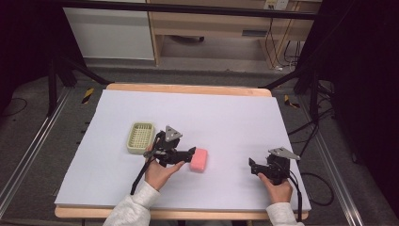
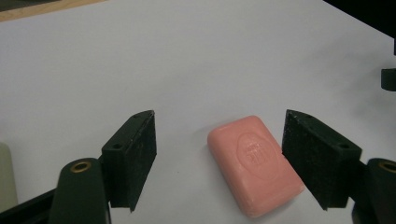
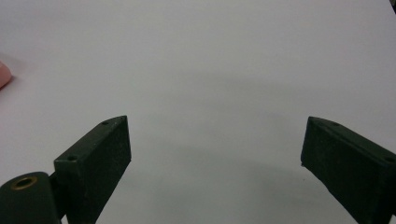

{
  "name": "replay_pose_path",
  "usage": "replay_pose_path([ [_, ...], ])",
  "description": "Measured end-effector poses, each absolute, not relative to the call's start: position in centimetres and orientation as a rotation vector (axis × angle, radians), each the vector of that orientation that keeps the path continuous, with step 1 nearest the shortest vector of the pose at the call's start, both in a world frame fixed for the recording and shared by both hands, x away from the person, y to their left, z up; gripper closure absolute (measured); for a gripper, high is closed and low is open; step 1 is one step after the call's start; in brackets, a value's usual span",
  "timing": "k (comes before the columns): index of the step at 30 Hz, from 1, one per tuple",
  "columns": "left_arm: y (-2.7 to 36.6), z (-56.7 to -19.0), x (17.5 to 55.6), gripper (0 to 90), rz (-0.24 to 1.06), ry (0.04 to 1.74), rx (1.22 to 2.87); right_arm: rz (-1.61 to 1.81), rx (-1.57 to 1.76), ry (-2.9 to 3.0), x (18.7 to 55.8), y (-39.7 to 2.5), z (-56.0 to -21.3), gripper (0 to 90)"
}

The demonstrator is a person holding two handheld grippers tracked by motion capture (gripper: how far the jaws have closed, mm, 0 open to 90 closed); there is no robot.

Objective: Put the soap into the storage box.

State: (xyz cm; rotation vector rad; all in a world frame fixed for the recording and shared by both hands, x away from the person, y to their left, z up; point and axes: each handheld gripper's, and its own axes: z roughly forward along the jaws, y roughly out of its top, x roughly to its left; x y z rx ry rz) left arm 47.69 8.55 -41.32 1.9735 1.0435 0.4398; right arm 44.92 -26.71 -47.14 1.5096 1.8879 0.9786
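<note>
My left gripper point(image 2: 217, 161) is spread wide around the pink soap bar point(image 2: 254, 165), which lies flat between its jaws, gripped by neither, right of the green soap dish point(image 1: 140, 137). My right gripper point(image 3: 215, 168) gapes empty, well apart.

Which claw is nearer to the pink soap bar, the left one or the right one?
Left. The left claw is open with the pink soap bar between its jaws, close to one. The right claw is open over bare table, well apart from the soap.
</note>
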Motion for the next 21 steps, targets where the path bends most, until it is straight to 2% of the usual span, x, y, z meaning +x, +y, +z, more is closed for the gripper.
replay_pose_path([
  [21,6.3,-42.7,47.8,22.6,0.394,1.062,2.03,0.974,1.511,1.893,44.9,-26.6,-47.2,8.8],
])
